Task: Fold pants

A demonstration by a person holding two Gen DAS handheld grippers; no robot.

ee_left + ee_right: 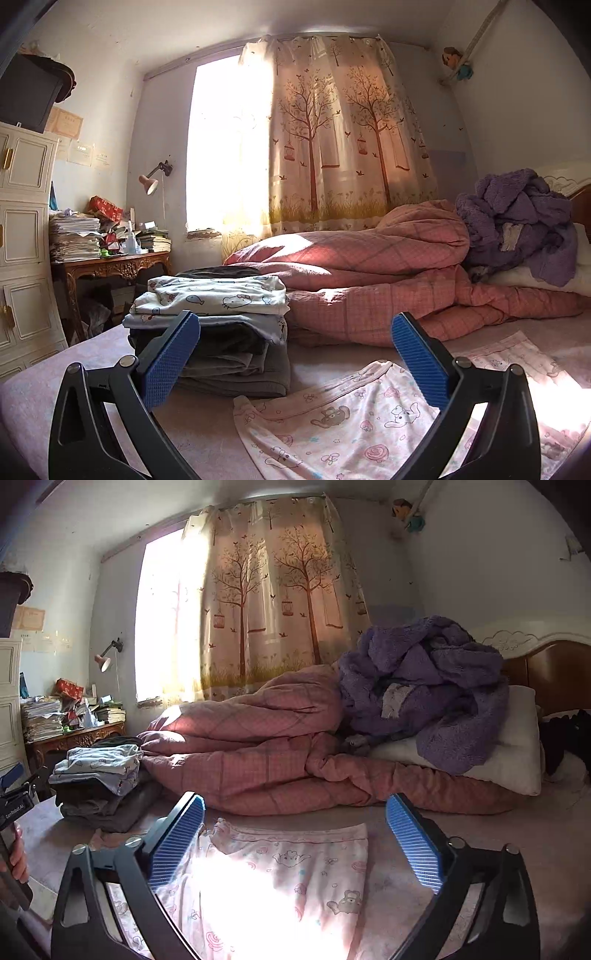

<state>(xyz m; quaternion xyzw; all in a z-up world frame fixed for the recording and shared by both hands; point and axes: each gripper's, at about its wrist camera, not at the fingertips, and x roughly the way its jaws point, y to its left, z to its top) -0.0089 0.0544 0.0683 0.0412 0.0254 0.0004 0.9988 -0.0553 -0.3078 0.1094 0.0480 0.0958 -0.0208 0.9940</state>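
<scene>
Pink pants point(343, 417) with a cartoon animal print lie flat on the bed; in the right wrist view the pants point(280, 878) spread out under and ahead of the jaws, partly washed out by sunlight. My left gripper point(295, 354) is open, with nothing between its blue pads point(168, 363); the pants lie below and to its right. My right gripper point(295, 840) is open above the pants, and nothing sits between its blue pads point(415, 843). Part of the left gripper and the hand point(16, 860) holding it show at the left edge of the right wrist view.
A stack of folded clothes point(218, 321) stands on the bed's left side. A bunched pink quilt point(369, 280) and a purple fleece blanket point(524, 225) lie behind, with a white pillow point(513, 746). A cluttered desk point(110, 258) and cream cabinet point(22, 240) stand left.
</scene>
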